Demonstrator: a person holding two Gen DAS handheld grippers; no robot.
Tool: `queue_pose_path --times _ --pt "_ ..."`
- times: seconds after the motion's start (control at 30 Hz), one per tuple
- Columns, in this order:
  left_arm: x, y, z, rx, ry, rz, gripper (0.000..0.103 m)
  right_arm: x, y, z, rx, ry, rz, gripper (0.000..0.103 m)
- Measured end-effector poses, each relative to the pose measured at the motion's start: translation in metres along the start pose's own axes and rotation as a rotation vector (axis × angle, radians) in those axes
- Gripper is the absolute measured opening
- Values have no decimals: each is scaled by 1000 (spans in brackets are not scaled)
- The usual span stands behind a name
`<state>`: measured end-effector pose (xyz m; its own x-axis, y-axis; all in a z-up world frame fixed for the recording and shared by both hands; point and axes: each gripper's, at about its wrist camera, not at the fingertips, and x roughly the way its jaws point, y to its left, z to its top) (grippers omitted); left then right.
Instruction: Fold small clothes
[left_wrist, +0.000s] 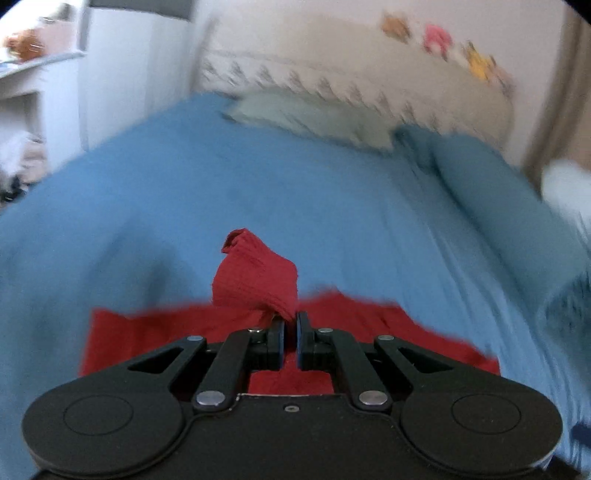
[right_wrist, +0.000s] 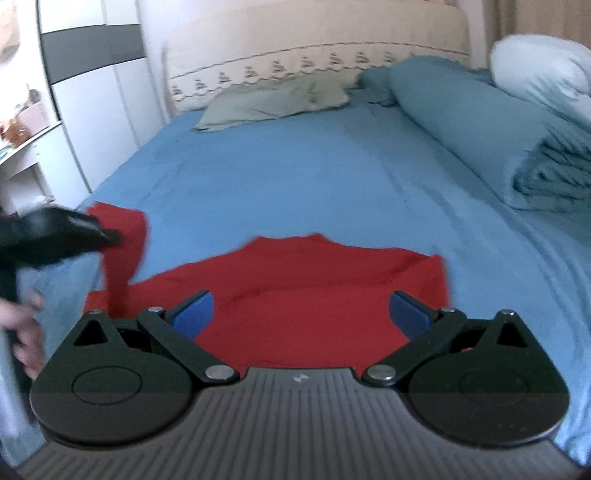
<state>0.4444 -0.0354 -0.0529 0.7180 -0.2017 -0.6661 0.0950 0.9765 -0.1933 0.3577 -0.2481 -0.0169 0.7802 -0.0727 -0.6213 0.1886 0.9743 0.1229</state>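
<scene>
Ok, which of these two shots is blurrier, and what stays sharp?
Left wrist view: heavy motion smear across the blue bedsheet, while the left gripper and its pinched red garment stay crisp. Right wrist view: mostly sharp bed, only the left gripper there smeared.

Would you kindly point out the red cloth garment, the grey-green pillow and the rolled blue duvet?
Red cloth garment (right_wrist: 295, 291): right wrist view, flat middle.
Grey-green pillow (right_wrist: 273, 101): right wrist view, top face.
Rolled blue duvet (right_wrist: 461, 110): right wrist view, upper curve.

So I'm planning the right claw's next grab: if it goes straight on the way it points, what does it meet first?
Probably the red cloth garment spread on the blue bedsheet: it fills the gap between the open right claw's fingers. Depth is unclear.
</scene>
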Motion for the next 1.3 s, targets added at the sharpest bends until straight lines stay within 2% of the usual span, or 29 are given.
queue_pose_path --times 0.1,0.2,0.33,0.4,0.43,0.47,0.53,0.6,0.7,0.87,0.97,1.03,1.17,1.2,1.23,1.3 --pt "42 -29 -37 39 90 3 6 3 -36 -6 7 17 -16 103" --pt "73 -43 -68 61 171 13 6 11 -64 -15 19 52 -10 103" --pt "86 -45 -78 81 202 19 9 23 -87 -29 38 94 2 103" --pt "84 -47 -76 86 195 3 25 25 -91 -34 46 107 8 103" --pt "80 -45 -74 86 184 -16 57 28 -87 -34 47 110 10 103" --pt "75 -42 -70 87 167 -36 82 28 -86 -34 45 112 12 103" --pt "59 -34 -63 92 116 -46 96 34 -76 -30 42 115 16 103" --pt "43 -21 -55 113 95 -50 96 37 -70 -25 36 112 35 103" --pt "25 5 -45 146 98 2 96 43 -49 -18 -5 119 79 103" --pt "1 58 -45 140 148 57 97 73 11 -17 -184 152 141 103" --pt "1 82 -53 113 182 83 97 103 50 -27 -278 165 186 102" --pt "-1 96 -56 92 187 95 97 124 71 -34 -334 184 189 84" --pt "2 111 -57 45 187 96 97 164 101 -42 -400 207 175 68" --pt "2 114 -55 35 186 93 97 172 105 -44 -406 210 174 52" --pt "3 116 -53 25 185 90 97 178 106 -45 -409 218 174 30" --pt "5 118 -48 5 176 81 97 184 107 -42 -372 220 145 28"
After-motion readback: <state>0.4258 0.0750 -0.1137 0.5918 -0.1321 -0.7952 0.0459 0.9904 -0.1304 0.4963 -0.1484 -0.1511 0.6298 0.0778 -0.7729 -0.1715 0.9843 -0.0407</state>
